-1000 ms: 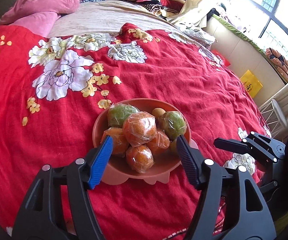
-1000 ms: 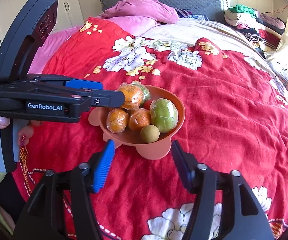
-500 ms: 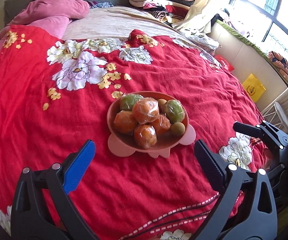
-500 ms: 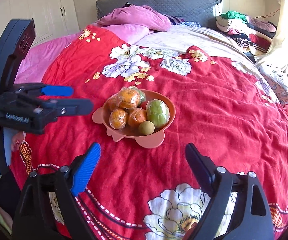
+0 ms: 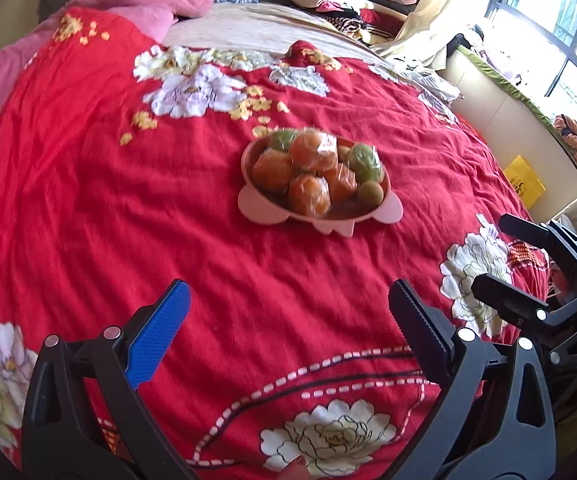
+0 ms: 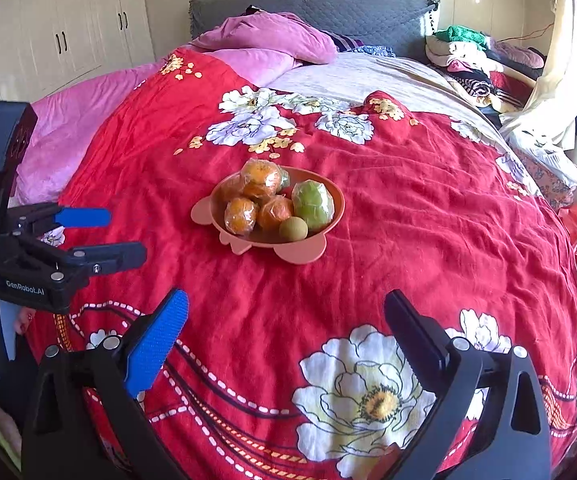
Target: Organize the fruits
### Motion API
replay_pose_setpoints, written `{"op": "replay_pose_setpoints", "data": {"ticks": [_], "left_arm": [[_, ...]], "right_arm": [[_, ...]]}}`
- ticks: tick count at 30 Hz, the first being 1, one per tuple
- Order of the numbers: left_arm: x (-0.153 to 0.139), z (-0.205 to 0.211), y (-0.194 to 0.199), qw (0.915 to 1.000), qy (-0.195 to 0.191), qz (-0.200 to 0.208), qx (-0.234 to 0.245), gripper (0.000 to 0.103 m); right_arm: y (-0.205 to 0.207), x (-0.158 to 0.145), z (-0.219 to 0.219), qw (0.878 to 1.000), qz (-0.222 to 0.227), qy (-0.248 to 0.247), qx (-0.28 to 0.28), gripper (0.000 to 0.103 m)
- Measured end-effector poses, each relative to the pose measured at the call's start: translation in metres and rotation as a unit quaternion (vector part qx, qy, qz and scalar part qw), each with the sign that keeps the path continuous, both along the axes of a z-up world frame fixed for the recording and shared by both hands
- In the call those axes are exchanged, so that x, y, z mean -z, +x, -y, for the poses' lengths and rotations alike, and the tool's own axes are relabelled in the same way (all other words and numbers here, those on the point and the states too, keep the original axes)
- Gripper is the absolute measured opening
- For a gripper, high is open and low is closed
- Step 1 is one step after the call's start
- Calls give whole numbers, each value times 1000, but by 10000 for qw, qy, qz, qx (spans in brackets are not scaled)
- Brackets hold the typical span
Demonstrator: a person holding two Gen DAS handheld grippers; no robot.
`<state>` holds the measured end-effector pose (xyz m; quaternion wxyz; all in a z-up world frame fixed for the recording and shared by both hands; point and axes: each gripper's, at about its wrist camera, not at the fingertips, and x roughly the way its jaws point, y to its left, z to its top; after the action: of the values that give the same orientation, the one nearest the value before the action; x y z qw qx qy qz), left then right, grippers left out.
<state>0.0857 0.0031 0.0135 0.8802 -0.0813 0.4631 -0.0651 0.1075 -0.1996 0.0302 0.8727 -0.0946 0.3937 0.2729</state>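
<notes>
Fruit bowl (image 5: 315, 216): pink, lobed rim, resting on the red floral bedspread (image 5: 88, 200) near the middle of the bed, well short of the headboard edge.

Contents: several oranges in clear wrap (image 5: 308, 196), piled, one on top of the heap; wrapped green fruits (image 6: 313, 205), the nearest against the bowl's right wall; one small brown fruit (image 6: 293, 229) at the front rim, touching the green one.

Left hand-held gripper (image 5: 288, 312): jaws spread wide, released, nothing between them; over the bedspread toward the foot edge of the bed, well apart from the bowl.

Right hand-held gripper (image 6: 286, 314): jaws likewise wide apart, holding and touching nothing, above the bedspread toward the foot edge, clear of the bowl.

Surroundings: pink pillow (image 6: 272, 36) at the headboard; folded clothes (image 6: 472, 52) stacked at the bed's far right corner.
</notes>
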Motion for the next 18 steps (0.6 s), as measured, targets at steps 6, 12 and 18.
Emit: {"op": "replay_pose_setpoints", "data": {"ticks": [6, 12, 18], "left_arm": [[9, -2, -14, 9999, 48, -53, -146, 93], [13, -2, -28, 9994, 124, -27, -327, 93], [15, 0, -40, 9991, 143, 25, -389, 93]], "right_arm": [[-8, 3, 4, 10000, -5, -12, 93, 98], [-16, 8, 3, 9999, -29, -18, 155, 98], [-23, 11, 3, 9997, -27, -59, 232, 98]]}}
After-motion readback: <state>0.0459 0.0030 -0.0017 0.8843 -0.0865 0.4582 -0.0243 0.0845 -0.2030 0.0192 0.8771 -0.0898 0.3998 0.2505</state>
